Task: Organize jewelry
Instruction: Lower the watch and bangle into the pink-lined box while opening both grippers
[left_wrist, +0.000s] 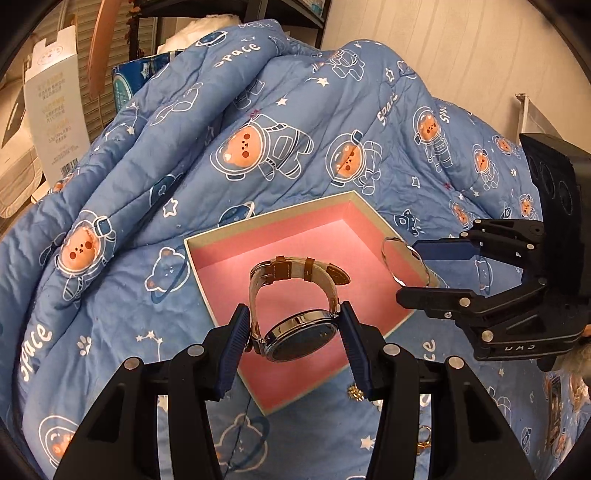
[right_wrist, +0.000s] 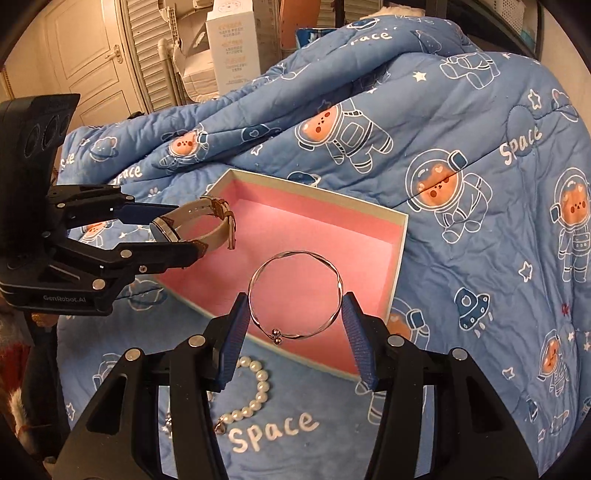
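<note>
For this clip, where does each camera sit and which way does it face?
Left wrist view: on the left hand-held gripper, looking down along its fingers at the watch it grips above the pink box; the right hand-held gripper enters from the right.
Right wrist view: on the right hand-held gripper, facing the bangle it grips; pearl bracelet below.
Shared: box, blue quilt, both grippers, watch, bangle.
</note>
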